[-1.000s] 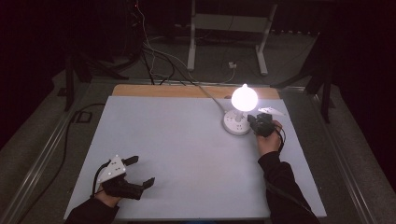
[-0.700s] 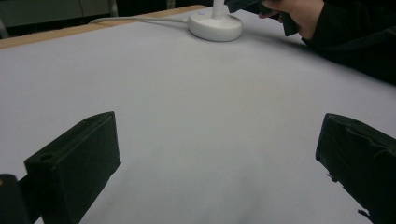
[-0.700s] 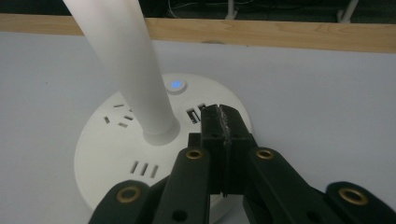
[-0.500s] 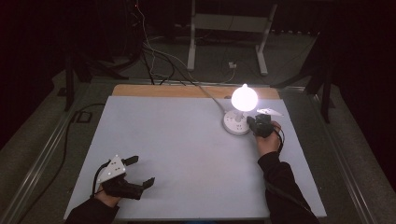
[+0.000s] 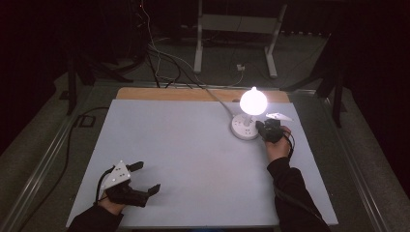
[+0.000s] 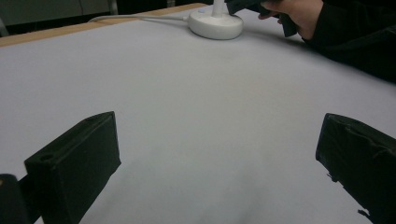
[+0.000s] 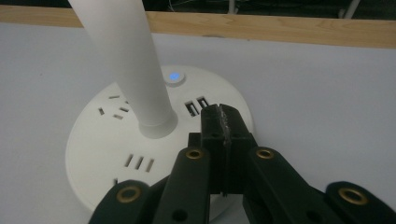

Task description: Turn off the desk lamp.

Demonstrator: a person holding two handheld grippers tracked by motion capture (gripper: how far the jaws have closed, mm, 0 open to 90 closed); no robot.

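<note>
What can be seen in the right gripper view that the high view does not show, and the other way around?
The right gripper view alone shows the small blue light on the lamp base, its socket slots and the right gripper with its fingers pressed together, empty. The high view alone shows the glowing bulb and the left gripper, open, near the table's front edge. Both show the white round base, the stem and the wooden strip at the far edge.
</note>
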